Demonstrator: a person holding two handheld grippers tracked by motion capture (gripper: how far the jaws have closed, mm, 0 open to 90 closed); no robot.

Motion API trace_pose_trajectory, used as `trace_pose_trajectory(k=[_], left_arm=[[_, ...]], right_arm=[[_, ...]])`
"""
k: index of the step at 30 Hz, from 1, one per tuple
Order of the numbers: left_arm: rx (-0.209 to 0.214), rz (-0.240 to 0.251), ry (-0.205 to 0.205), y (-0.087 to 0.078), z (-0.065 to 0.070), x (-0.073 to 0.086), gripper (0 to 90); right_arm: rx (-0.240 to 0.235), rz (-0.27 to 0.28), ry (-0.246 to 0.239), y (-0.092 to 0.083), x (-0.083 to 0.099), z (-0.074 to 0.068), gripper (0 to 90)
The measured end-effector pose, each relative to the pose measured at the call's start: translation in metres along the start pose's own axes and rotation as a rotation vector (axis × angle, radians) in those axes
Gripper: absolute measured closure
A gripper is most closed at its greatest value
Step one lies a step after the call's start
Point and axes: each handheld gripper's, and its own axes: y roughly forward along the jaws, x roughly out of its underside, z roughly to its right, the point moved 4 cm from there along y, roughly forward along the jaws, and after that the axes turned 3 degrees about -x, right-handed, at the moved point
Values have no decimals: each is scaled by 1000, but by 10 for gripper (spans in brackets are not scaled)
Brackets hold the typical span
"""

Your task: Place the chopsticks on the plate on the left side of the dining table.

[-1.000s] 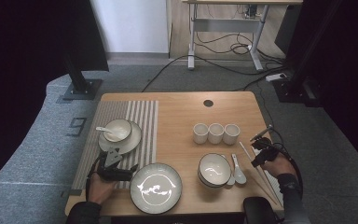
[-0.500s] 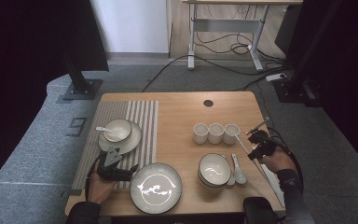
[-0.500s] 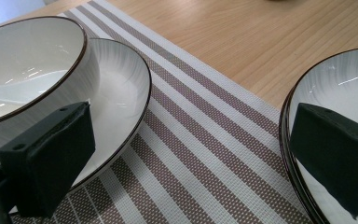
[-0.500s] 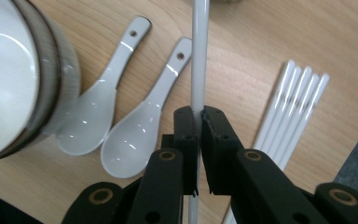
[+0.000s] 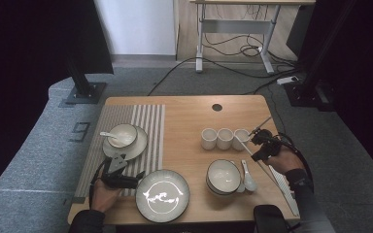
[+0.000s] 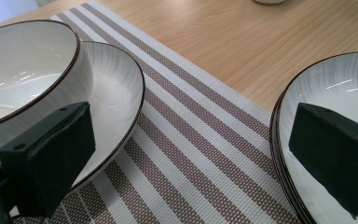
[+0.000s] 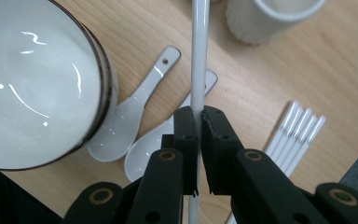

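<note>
Chopstick (image 7: 200, 56): white, thin, pinched between my right jaws near its middle; it runs up past the cups and down behind my grip, lifted clear of the tabletop.
Right gripper (image 7: 199, 122): closed tight on that one chopstick, pads pressing it from both sides; in the high view it (image 5: 264, 144) hangs over the table's right edge, just beside the row of three cups (image 5: 224, 138).
Left gripper (image 5: 118, 174): jaws wide apart, nothing between them; it rests low over the striped placemat (image 6: 191, 140), between the saucer with its bowl (image 6: 23, 74) and the big plate (image 6: 335, 88).
Remaining chopsticks (image 7: 294, 133): a small bundle lying together on the wood near the right edge, untouched.
Right place setting: bowl (image 7: 32, 84) on the bare wood, two white spoons (image 7: 130, 126) just beside it.
Done so far, as I judge it: one chopstick picked out of the bundle and raised.
Left to do, as I judge it: carry it to a setting, lay it down beside a bowl or plate, then fetch its partner; which setting it belongs to I cannot tell.
</note>
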Motion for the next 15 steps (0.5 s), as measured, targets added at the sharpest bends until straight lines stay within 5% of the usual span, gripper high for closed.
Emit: trace_pose_trajectory(k=[15], left_arm=[[11,7,-5,-1,0,-2,2]], right_arm=[[-18,-27,-189,-19,-39,-35,847]])
